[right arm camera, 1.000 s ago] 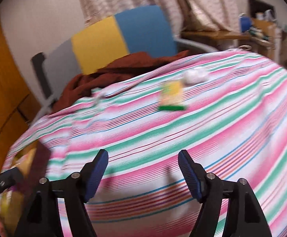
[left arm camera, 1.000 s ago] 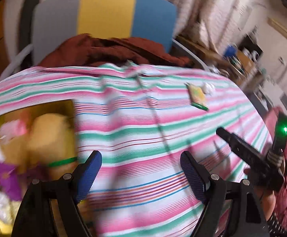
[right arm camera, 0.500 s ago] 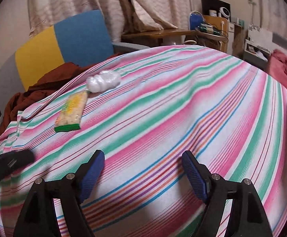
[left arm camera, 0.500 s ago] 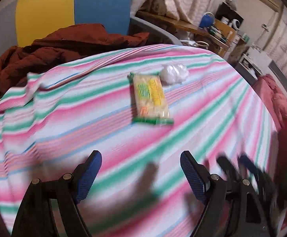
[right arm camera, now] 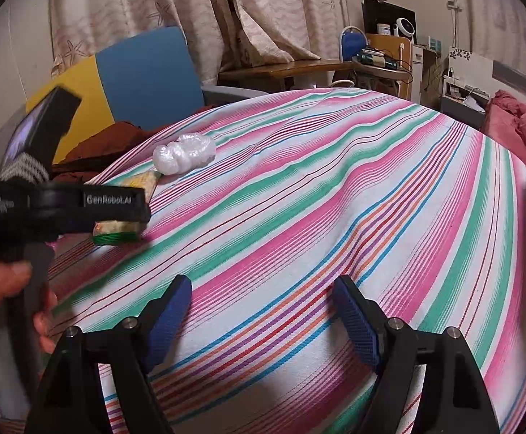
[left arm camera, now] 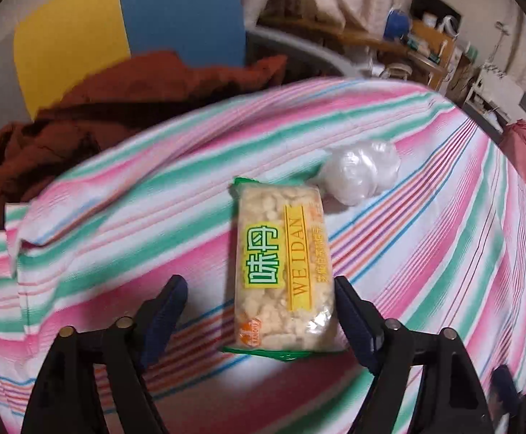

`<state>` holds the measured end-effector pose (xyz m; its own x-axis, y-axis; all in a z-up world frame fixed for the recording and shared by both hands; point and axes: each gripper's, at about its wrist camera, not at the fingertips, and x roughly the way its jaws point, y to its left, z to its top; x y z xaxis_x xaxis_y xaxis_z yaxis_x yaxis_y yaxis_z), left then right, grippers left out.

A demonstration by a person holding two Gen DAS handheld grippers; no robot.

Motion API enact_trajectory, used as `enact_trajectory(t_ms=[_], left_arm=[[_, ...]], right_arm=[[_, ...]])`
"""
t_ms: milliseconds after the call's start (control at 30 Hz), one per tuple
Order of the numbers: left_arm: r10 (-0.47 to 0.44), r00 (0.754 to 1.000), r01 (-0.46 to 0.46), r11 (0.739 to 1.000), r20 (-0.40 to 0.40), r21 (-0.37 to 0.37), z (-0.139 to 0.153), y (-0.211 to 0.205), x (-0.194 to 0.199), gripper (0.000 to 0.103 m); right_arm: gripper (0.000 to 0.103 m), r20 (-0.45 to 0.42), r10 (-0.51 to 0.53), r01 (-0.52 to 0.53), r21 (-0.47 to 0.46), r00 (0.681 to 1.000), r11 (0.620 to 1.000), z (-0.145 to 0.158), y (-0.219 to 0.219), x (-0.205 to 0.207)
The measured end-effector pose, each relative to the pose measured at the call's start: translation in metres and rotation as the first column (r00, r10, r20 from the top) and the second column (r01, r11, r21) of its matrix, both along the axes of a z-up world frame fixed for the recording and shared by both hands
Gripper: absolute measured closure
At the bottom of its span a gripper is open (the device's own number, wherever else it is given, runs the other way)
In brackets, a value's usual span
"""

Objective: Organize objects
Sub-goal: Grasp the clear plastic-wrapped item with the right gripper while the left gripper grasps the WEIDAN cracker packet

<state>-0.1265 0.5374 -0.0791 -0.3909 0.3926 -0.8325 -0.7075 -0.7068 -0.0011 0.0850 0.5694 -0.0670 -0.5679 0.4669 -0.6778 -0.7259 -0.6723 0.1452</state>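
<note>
While the left gripper (left arm camera: 259,311) jaws are closing, not yet pressing, the snack packet (left arm camera: 282,271) lies between them on the striped cloth (left arm camera: 425,253). Just beyond the packet: white plastic wad (left arm camera: 358,171), touching its far corner. Right gripper (right arm camera: 263,311), jaws spread, empty, well right of the packet. Rust-brown cloth (left arm camera: 93,108) heaped past the packet.

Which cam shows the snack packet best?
Left wrist: the snack packet lies face-up with its label readable, between the closing left claw fingers. Right wrist shows only its ends; the left claw body covers its middle.
</note>
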Motion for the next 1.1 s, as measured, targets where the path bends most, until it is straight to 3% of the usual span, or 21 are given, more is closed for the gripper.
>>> enact_trajectory(t_ms=[67,133,433,500,633,833,1033,1067,1100], left_arm=[[-0.059,0.996,0.060,0.998,-0.065,0.016,-0.001,-0.010,0.010,0.030],[-0.070,0.995,0.074,0.996,-0.066,0.045,0.000,-0.023,0.013,0.044],[0.065,0.996,-0.056,0.990,-0.066,0.131,0.009,-0.103,0.021,0.046],[0.123,0.991,-0.113,0.981,-0.052,0.158,0.009,-0.122,0.020,0.046],[0.173,0.985,-0.174,0.961,0.021,0.216,0.005,-0.142,0.006,0.046],[0.166,0.983,-0.157,0.980,-0.073,0.119,-0.001,-0.130,0.024,0.046],[0.162,0.985,-0.152,0.976,-0.053,0.157,-0.001,-0.138,0.022,0.046],[0.161,0.985,-0.151,0.976,-0.054,0.157,-0.002,-0.136,0.021,0.046],[0.160,0.986,-0.149,0.976,-0.056,0.156,-0.003,-0.130,0.019,0.046]], right_arm=[[0.022,0.001,-0.001,0.001,0.003,1.000,1.000,0.000,-0.001,0.000],[0.022,0.007,-0.002,0.002,0.007,1.000,1.000,0.000,-0.001,0.000],[0.022,0.009,0.013,-0.013,-0.025,1.000,1.000,0.007,0.000,-0.002],[0.016,-0.032,0.040,-0.042,-0.042,0.999,0.998,0.015,0.002,-0.005],[0.004,-0.099,0.131,-0.131,0.010,0.986,0.991,0.040,0.021,-0.046],[0.005,-0.046,0.257,-0.253,0.081,0.965,0.964,0.047,0.055,-0.133],[0.023,0.071,0.305,-0.310,0.075,0.950,0.948,0.025,0.066,-0.175],[0.032,0.086,0.312,-0.318,0.067,0.946,0.946,0.021,0.066,-0.178],[0.034,0.096,0.327,-0.334,0.058,0.940,0.941,0.018,0.065,-0.180]])
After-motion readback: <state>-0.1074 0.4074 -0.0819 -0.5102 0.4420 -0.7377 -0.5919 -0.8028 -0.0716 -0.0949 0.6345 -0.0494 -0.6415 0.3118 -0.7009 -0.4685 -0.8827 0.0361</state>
